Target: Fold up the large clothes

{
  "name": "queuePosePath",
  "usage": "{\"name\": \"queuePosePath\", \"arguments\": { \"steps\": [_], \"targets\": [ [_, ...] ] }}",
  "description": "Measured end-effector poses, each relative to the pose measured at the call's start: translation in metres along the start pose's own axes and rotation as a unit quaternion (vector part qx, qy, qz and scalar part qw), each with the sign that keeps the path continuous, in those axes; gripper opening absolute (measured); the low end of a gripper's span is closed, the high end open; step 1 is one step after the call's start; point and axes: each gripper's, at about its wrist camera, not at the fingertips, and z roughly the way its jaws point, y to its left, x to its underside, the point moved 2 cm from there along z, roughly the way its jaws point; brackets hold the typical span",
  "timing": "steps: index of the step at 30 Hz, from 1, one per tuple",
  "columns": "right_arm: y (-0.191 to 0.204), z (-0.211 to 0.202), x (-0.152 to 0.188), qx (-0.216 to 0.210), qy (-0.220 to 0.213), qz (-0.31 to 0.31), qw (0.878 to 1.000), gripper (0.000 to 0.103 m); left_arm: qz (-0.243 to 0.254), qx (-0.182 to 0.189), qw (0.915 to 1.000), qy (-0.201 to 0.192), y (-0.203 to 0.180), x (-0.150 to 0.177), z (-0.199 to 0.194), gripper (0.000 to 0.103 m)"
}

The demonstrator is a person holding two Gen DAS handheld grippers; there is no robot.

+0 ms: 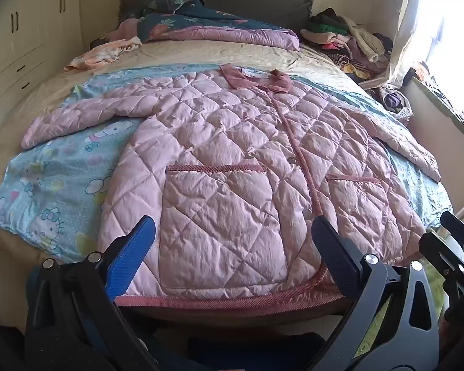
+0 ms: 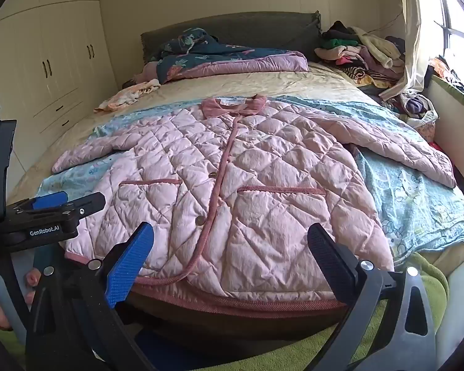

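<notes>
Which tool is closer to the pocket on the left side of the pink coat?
Left. The left tool hangs open right over that left pocket of the pink quilted coat. The right tool hangs open farther right, over the other pocket.

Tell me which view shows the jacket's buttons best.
The right wrist view: two buttons show clearly along the front placket of the pink quilted jacket. In the left wrist view the placket is visible, but no button can be made out.

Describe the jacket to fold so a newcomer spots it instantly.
On the bed, atop the blue cartoon sheet, lies the jacket, spread flat with sleeves out. Unlike the heaped clothes by the window, it is pink, quilted, with a darker collar and two front pockets.
</notes>
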Motion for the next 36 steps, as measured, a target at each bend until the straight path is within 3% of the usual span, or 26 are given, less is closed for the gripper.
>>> {"name": "queuePosePath", "arguments": {
  "steps": [36],
  "targets": [
    [0.010,-0.003,-0.001,0.008,-0.002,-0.002,1.000,0.099,0.002,-0.001,1.0000,-0.002,0.000,-0.001,-0.001,0.095]
  ]
}}
